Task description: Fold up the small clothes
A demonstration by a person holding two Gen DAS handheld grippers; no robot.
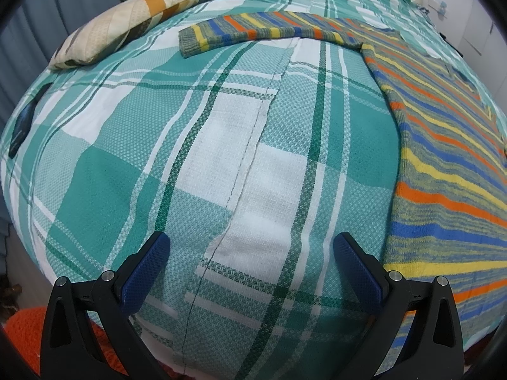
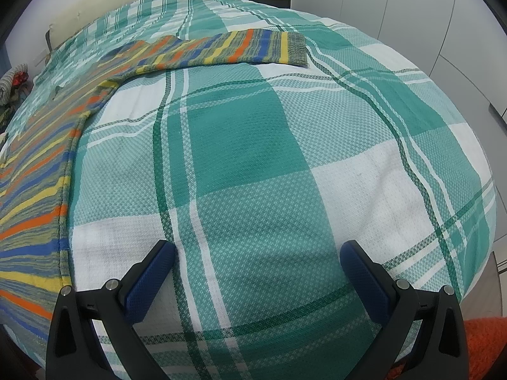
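Lying flat on the bed (image 1: 253, 158), striped sweater (image 1: 443, 158) spread with sleeves out far, ready for folding; left gripper (image 1: 252, 262) and right gripper (image 2: 256, 269) near, fingers released, holding nothing. Probably poised for a first grasp.

My left wrist camera sat low over the near edge of the bed (image 1: 240, 145), looking forward along its wide-spread fingers (image 1: 149, 272) up the plaid sheet, with the striped sweater (image 1: 443, 158) along its right side and a pillow (image 1: 126, 22) far left. My right wrist camera looked the same way from further right, equally close to the sheet, so the sweater (image 2: 41, 171) fell on its left. Both views shared that garment and the sheet; each showed a different outstretched sleeve
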